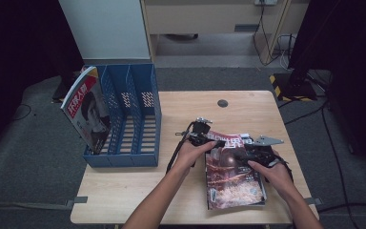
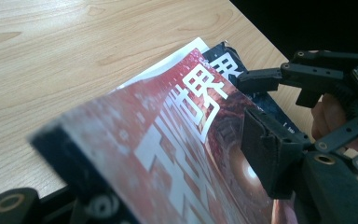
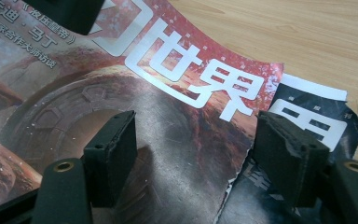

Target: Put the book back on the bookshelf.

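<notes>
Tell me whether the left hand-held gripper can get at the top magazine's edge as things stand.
Probably yes. The left hand-held gripper is already at the far left corner of the red magazine, whose lifted edge lies between its jaws in the left gripper view. The right hand-held gripper presses farther right and leaves that corner free.

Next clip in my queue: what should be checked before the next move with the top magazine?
1. Top magazine raised off the one below: ok, its near corner is up in the left gripper view.
2. Left gripper grip: cannot tell; the magazine sits between its jaws, pad contact unclear.
3. Right gripper: ok, open over the cover.
4. Blue rack has room: ok, middle and right compartments are free.
5. Lower magazine left behind: ok, lying flat.
</notes>
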The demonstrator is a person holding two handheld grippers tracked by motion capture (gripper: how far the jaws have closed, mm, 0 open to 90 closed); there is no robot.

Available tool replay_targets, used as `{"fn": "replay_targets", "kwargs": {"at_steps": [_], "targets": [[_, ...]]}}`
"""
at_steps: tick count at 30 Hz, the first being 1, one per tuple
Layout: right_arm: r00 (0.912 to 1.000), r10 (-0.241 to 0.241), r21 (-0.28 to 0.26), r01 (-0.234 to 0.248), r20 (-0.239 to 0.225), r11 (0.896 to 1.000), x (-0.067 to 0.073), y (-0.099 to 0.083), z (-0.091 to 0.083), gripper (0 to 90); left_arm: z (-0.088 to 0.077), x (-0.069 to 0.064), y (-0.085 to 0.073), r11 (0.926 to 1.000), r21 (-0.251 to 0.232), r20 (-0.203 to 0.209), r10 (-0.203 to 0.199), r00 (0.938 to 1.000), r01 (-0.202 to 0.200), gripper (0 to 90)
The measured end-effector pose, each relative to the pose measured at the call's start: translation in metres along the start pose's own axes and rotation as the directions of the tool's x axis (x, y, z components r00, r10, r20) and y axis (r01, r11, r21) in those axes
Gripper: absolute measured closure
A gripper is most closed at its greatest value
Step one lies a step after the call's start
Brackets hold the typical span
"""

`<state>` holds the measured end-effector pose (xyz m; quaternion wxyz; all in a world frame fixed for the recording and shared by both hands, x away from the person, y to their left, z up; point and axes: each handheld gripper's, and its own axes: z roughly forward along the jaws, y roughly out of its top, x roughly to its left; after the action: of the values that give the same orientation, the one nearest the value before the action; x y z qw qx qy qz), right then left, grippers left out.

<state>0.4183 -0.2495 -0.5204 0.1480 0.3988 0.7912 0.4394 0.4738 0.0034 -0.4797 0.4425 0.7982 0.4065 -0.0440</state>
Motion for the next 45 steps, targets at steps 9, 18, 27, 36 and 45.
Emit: {"fn": "replay_targets", "kwargs": {"at_steps": [9,18,27,36,45], "targets": [[0.9999,-0.009,-0.003,0.009,0.008,1.000,0.001,0.000,0.000,30.7,0.007,0.003,0.000,0.9996,0.007,0.011,-0.027,0.9996,0.027,46.6],[0.9998,0.021,-0.023,-0.021,-0.004,1.000,-0.001,-0.002,-0.001,30.3,-0.001,-0.004,0.004,0.9991,-0.018,0.016,-0.039,0.9991,0.039,70.7],[0.9951,0.097,-0.059,-0.098,-0.018,0.993,-0.007,-0.002,-0.003,17.7,-0.013,-0.019,0.009,0.9985,-0.050,0.005,0.021,0.9998,-0.021,77.0],[0.9935,0.077,-0.057,-0.082,-0.084,0.995,-0.001,0.001,-0.005,12.0,-0.026,-0.031,0.017,0.9937,-0.050,-0.010,0.100,0.9950,-0.100,78.8],[0.9910,0.066,-0.060,-0.074,-0.116,0.995,0.003,0.003,-0.008,17.9,-0.033,-0.036,0.018,0.9907,-0.068,0.006,0.119,0.9929,-0.118,79.3]]}}
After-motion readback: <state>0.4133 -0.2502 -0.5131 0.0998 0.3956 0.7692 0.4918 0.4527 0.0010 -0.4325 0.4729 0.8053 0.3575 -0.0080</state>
